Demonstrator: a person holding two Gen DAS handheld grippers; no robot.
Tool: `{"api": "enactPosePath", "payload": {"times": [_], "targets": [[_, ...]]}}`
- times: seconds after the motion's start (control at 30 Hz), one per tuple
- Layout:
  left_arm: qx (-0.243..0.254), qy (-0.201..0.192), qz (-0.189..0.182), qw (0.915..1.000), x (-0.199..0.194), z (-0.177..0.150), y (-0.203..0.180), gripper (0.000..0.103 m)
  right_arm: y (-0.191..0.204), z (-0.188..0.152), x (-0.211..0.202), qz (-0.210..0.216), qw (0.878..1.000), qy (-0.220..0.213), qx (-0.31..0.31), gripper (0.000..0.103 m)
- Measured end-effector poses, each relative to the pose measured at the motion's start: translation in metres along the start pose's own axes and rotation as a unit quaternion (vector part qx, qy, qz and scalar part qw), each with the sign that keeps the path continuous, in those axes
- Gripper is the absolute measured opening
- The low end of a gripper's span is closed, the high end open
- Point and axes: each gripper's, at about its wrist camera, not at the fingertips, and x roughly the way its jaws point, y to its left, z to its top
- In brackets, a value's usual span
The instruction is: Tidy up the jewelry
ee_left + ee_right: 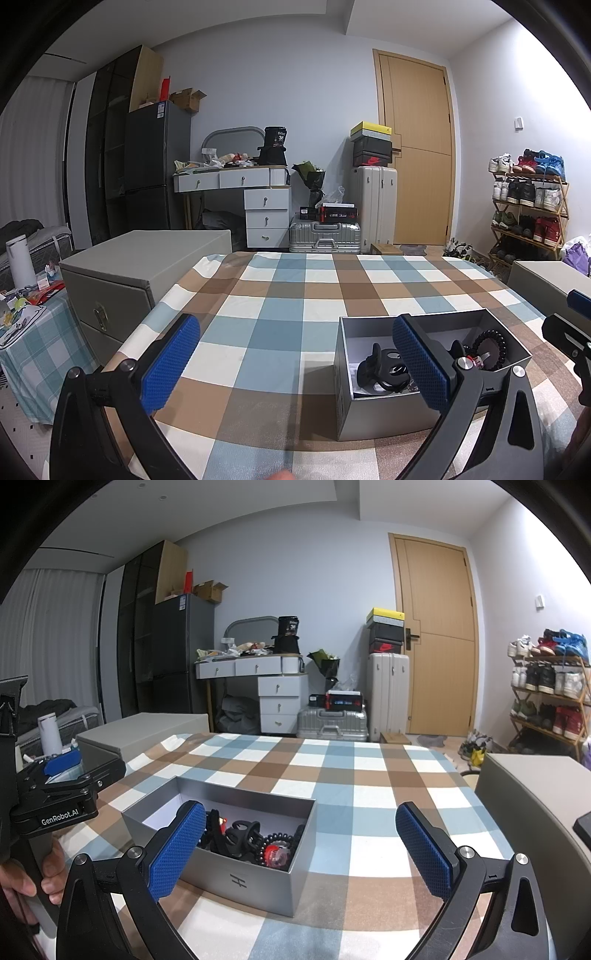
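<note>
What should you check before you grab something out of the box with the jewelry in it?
1. Left gripper open: ok, fingers wide apart, nothing between them.
2. Right gripper open: ok, also empty.
3. Grey box uncovered: ok, no lid on it, top open.
4. Items reachable inside: ok, a black claw hair clip and a black beaded bracelet lie in the box.
5. Items separate enough to lift one alone: cannot tell, they sit bunched together with a small red piece.
6. Space on the checked tablecloth for sorting: ok, the cloth around the box is bare.
</note>
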Motion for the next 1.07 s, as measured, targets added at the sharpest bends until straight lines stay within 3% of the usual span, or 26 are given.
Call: {"api": "enactPosePath", "payload": {"times": [1.07], "targets": [[0.001,0.001,-0.004,1.0000,0.0007,-0.0006,-0.0039,0.102,-0.0013,0.0003,-0.0003,-0.001,1.000,0.000,0.001,0.103]]}}
